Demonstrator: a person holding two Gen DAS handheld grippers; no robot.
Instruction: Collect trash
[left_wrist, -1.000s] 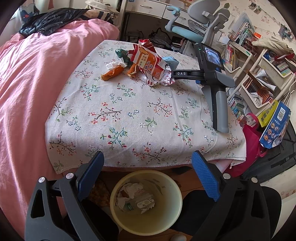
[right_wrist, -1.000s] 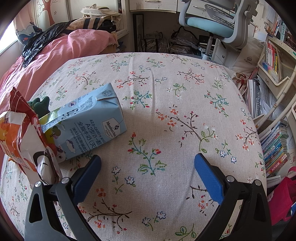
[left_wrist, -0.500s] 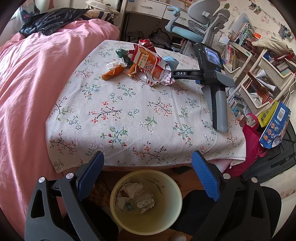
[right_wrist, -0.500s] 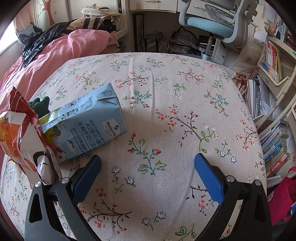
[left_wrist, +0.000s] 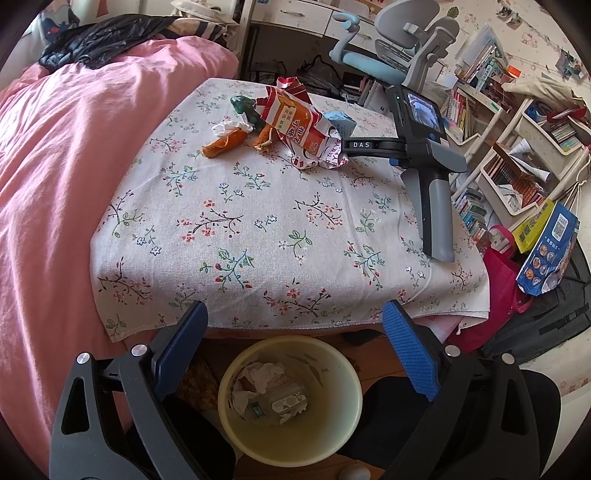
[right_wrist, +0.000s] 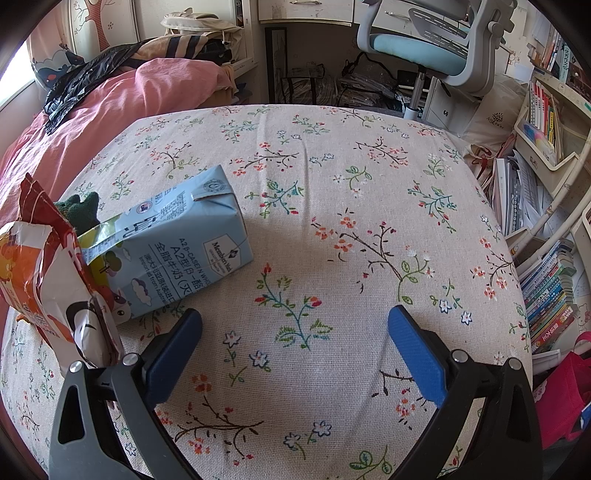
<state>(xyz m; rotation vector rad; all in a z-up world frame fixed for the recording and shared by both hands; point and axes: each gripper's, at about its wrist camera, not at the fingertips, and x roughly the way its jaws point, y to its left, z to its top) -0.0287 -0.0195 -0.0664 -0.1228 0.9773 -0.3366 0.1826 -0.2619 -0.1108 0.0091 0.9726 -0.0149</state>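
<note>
My left gripper (left_wrist: 295, 343) is open and empty, held above a pale yellow bin (left_wrist: 290, 398) that has crumpled paper and wrappers inside. On the floral-cloth table (left_wrist: 258, 229), at its far side, lie an orange snack bag (left_wrist: 299, 129), orange peel pieces (left_wrist: 225, 144), a white tissue (left_wrist: 225, 125), a dark green scrap (left_wrist: 243, 105) and a blue milk carton (left_wrist: 341, 122). My right gripper (right_wrist: 291, 339) is open and empty, resting on the table. The carton (right_wrist: 173, 247) lies on its side just ahead-left of it, beside the snack bag (right_wrist: 48, 280).
A pink duvet (left_wrist: 55, 166) covers the bed left of the table. An office chair (right_wrist: 428, 51) stands behind the table. Bookshelves (left_wrist: 517, 155) and bags (left_wrist: 498, 288) crowd the right side. The right gripper's body (left_wrist: 424, 158) rests on the table's right part.
</note>
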